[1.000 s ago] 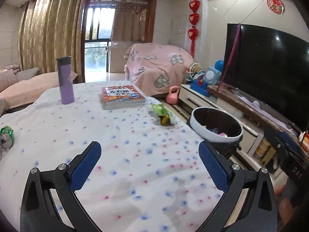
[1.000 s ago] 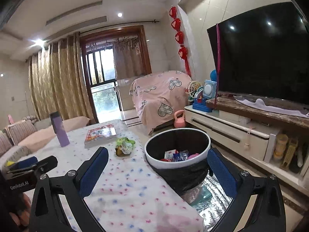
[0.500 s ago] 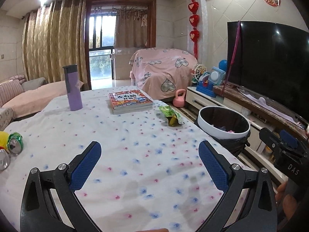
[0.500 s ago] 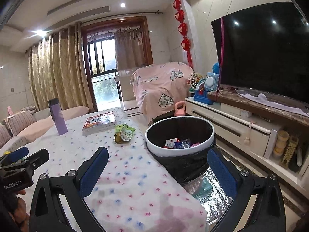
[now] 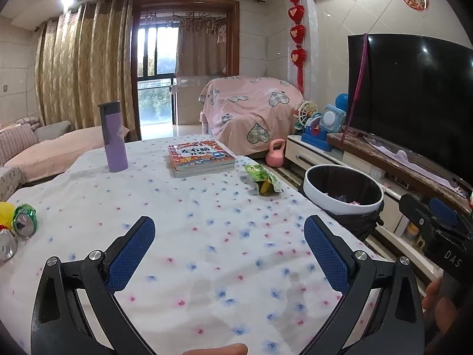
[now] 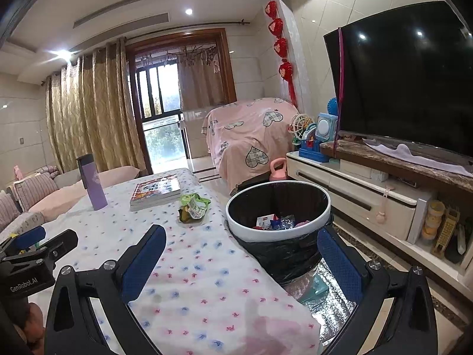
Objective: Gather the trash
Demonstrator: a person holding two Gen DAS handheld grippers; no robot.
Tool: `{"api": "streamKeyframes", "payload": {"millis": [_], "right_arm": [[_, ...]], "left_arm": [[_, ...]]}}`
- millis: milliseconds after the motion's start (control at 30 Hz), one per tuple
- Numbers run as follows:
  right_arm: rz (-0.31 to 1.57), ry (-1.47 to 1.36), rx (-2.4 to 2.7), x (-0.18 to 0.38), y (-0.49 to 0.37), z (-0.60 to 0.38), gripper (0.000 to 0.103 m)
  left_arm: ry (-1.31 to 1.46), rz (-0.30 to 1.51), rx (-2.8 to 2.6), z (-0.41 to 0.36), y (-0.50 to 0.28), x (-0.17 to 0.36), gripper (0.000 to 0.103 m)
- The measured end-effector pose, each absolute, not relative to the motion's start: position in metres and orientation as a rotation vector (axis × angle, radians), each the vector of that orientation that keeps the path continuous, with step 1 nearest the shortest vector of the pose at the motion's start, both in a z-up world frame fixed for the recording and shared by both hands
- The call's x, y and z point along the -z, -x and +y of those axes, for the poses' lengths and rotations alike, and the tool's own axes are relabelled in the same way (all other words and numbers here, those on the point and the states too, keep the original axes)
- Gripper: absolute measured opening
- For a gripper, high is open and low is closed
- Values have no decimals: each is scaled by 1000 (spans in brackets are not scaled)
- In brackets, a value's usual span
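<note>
The left gripper (image 5: 229, 242) is wide open and holds nothing. Its blue pads hang above the near part of the counter (image 5: 189, 236), which has a white cloth with little blue and pink flowers. The right gripper (image 6: 242, 254) is wide open too and holds nothing. It hangs over the right edge of the counter, just in front of the round black bin with a white rim and black bag (image 6: 278, 210).

The trash, a crumpled green and yellow snack wrapper (image 5: 263, 179), lies near the right edge of the counter, between the colourful book (image 5: 199, 155) and the bin. The tall purple bottle (image 5: 113, 140) stands near the far edge.

Only the left view shows the shiny green and yellow cans (image 5: 22, 222) at the left edge. Only the right view looks down into the bin, where some bright wrappers (image 6: 278, 222) lie at the bottom.
</note>
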State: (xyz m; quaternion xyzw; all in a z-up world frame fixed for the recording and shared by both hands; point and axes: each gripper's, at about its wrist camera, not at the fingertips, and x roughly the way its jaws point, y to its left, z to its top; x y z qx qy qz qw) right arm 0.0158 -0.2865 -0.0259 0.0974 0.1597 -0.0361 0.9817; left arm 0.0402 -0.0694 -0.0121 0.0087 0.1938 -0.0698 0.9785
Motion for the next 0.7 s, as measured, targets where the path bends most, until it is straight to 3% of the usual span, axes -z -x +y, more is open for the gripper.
{"api": "streamKeyframes", "payload": {"millis": [700], "right_arm": [[311, -195, 67, 24, -15, -285, 103]], "left_arm": [[-29, 368, 144, -72, -34, 9, 103]]}}
